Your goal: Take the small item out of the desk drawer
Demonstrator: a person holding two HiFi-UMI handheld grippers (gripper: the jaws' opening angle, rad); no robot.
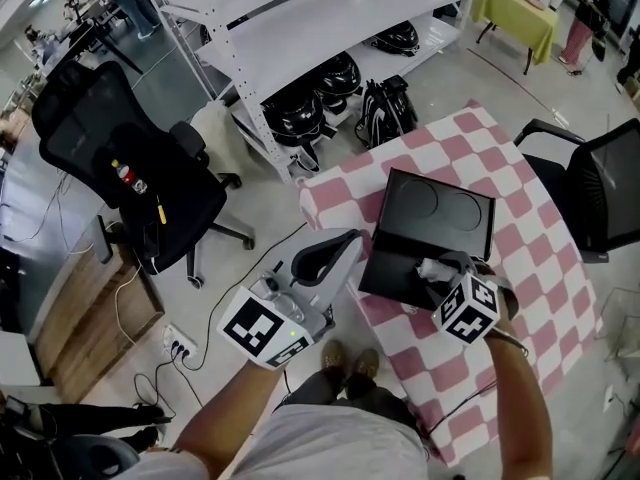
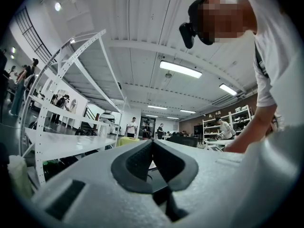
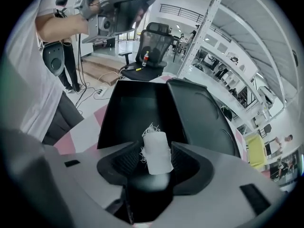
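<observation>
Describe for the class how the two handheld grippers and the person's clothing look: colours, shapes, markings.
Both the left gripper and the right gripper have pale grey moulded bodies, with black ribbed pads lining a V-shaped mouth. Each carries a cube of black-and-white square markers. The person wears a light short-sleeved T-shirt.
</observation>
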